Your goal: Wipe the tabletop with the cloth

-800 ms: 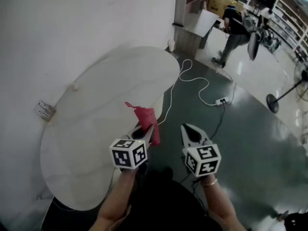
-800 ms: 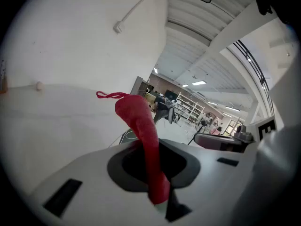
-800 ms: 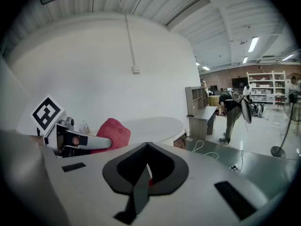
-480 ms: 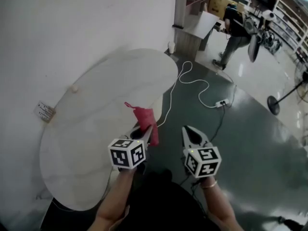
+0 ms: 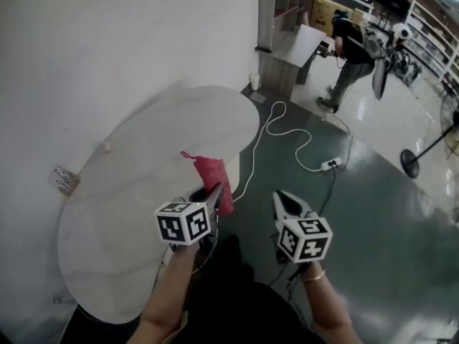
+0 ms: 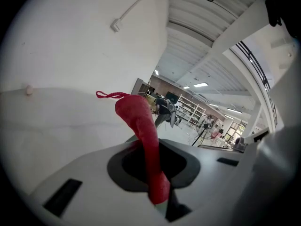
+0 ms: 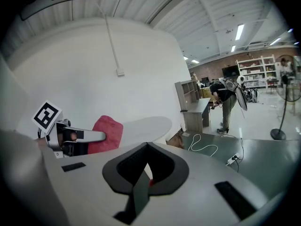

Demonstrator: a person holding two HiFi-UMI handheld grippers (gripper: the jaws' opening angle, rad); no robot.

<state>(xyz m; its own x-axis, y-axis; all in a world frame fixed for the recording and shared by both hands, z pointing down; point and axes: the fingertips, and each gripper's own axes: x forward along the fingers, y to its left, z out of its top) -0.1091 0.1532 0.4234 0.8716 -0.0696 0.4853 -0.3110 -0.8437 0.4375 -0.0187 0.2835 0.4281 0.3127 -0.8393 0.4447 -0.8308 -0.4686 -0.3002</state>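
A red cloth hangs clamped in my left gripper, held over the near right edge of the white oval table. In the left gripper view the cloth rises from between the shut jaws of the gripper, a red loop at its top, with the tabletop behind. My right gripper is off the table over the dark floor, jaws together and empty. From the right gripper view the cloth and the left gripper show at the left, in front of the table.
A small round knob sits on the table near the wall, and a label lies at its left edge. A white cable and power strip lie on the floor. A grey cabinet, a person and a fan stand are beyond.
The left gripper has drifted slightly left and up with the cloth still clamped. The right gripper stays where it was. The head view has shifted a little.
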